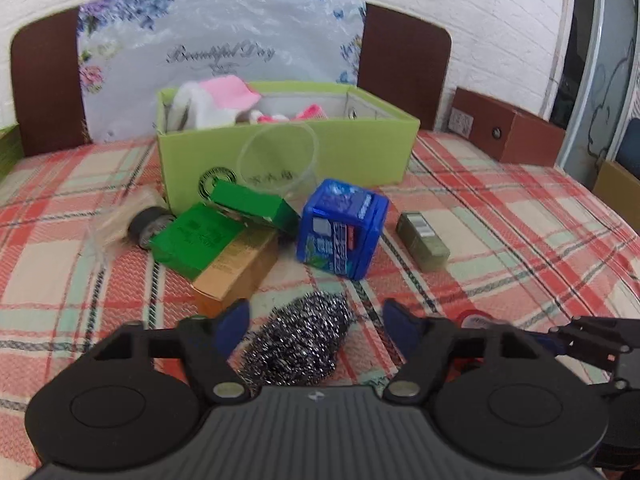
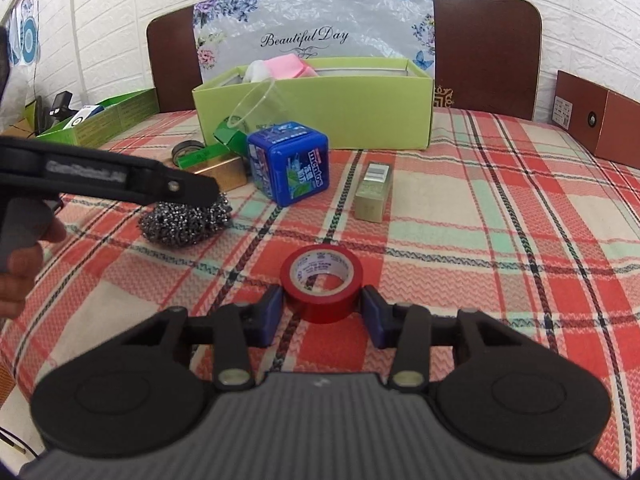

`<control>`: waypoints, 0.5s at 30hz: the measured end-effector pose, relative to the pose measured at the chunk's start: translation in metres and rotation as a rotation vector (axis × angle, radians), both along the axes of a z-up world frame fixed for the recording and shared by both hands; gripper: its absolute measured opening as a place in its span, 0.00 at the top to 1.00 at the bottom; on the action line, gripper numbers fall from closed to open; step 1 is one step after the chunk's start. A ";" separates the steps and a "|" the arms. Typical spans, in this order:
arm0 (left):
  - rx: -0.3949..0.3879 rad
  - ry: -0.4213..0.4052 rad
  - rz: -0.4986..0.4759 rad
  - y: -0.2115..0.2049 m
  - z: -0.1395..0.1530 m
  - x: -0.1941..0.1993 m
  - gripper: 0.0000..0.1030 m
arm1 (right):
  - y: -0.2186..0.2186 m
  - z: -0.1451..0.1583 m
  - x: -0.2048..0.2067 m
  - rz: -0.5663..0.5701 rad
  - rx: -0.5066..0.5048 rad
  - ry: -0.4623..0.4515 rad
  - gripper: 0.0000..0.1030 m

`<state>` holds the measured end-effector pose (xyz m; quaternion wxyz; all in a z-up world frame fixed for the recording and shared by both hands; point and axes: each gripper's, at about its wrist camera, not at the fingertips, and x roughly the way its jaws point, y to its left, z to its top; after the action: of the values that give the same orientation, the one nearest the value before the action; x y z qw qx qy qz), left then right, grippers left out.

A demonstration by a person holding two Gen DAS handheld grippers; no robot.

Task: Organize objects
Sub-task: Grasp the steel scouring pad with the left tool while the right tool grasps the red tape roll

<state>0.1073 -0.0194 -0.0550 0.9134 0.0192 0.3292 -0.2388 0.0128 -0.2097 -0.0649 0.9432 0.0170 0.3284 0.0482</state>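
Right hand-held gripper is being closed around the red roll of tape on the plaid-covered bed, pads not visibly pressing yet. Left hand-held gripper is being held unclenched astride the steel wool scourer. Grasping, then lifting toward the green cardboard box, is judged next.

Bed under a red, cream and mint plaid cover. Directly on it: lime-green open box at the headboard end, blue cube tin, green-and-gold carton, olive small box, steel-wool scourer, red tape roll, dark tape roll.
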 end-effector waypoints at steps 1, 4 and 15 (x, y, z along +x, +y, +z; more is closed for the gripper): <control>-0.005 0.013 -0.003 0.000 -0.002 0.001 0.41 | -0.001 0.001 -0.002 0.005 0.000 0.003 0.59; 0.000 0.011 0.001 0.003 -0.004 -0.002 0.62 | -0.002 0.005 -0.010 0.031 0.004 0.008 0.59; -0.002 0.007 0.054 0.013 -0.001 -0.046 0.47 | 0.002 0.007 -0.022 0.068 0.018 0.022 0.59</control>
<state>0.0612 -0.0063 -0.0562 0.9183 0.0088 0.3327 -0.2145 -0.0096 -0.2073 -0.0577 0.9371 0.0148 0.3386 0.0830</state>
